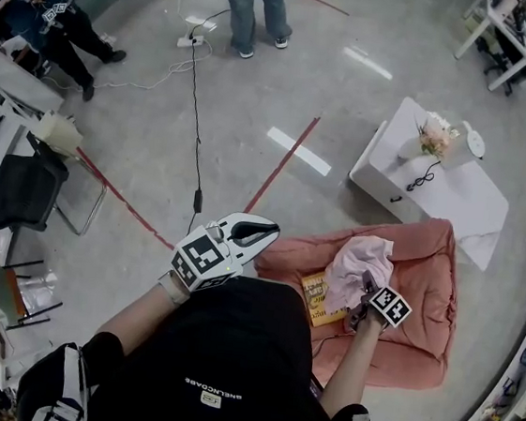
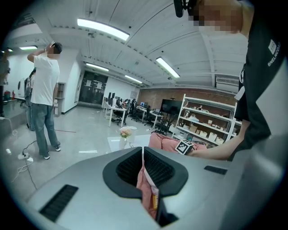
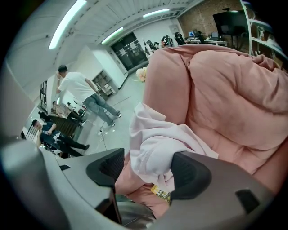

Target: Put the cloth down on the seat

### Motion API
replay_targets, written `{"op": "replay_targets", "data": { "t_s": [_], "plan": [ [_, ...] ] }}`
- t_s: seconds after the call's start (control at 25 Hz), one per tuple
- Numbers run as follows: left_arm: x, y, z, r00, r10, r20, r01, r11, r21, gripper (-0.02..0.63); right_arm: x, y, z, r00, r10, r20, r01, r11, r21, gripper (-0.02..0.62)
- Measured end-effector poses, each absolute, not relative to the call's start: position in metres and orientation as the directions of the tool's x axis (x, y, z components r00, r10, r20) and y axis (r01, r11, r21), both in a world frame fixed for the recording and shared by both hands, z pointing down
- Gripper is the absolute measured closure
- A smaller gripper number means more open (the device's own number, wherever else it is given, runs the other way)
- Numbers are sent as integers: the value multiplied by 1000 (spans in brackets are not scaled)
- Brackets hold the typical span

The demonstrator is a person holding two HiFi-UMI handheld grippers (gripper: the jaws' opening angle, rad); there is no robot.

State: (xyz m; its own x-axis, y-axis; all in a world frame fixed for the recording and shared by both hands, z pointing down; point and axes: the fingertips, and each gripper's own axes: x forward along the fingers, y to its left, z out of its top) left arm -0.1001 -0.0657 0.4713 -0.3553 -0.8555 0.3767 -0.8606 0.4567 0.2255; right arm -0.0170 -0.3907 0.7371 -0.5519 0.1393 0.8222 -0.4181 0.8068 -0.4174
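Pale pink crumpled cloth [image 1: 357, 270] not yet down: clamped in right gripper [image 3: 148, 167] above salmon-pink cushioned seat [image 1: 422, 308]; left gripper [image 2: 143, 167] closed, empty

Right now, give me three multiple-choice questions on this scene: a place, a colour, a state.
1. Where is the crumpled pale pink cloth? A) on the white table B) between the right tongs C) on the floor
2. What colour is the soft cushioned seat? A) blue B) green C) salmon pink
3. How are the left tongs? A) wide open B) closed and empty C) closed on the cloth
Answers: 1 B: the right gripper view shows it there. 2 C: plain in the head view. 3 B: the left gripper view shows them together, nothing held.
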Motion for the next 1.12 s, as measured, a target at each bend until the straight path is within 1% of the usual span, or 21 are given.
{"op": "replay_targets", "data": {
  "t_s": [0.28,0.64,1.12],
  "plan": [
    [-105,-77,455,-316,-881,353,-886,407,223,592,-13,-384,703,-562,149,814,-401,811,-425,282],
    [-120,-96,447,-250,-911,328,-916,332,225,592,-16,-394,657,-614,95,783,-393,824,-408,282],
    [-113,-114,428,-147,-944,296,-952,216,218,592,-18,-393,566,-779,-36,627,-371,832,-413,284]
  ]
}}
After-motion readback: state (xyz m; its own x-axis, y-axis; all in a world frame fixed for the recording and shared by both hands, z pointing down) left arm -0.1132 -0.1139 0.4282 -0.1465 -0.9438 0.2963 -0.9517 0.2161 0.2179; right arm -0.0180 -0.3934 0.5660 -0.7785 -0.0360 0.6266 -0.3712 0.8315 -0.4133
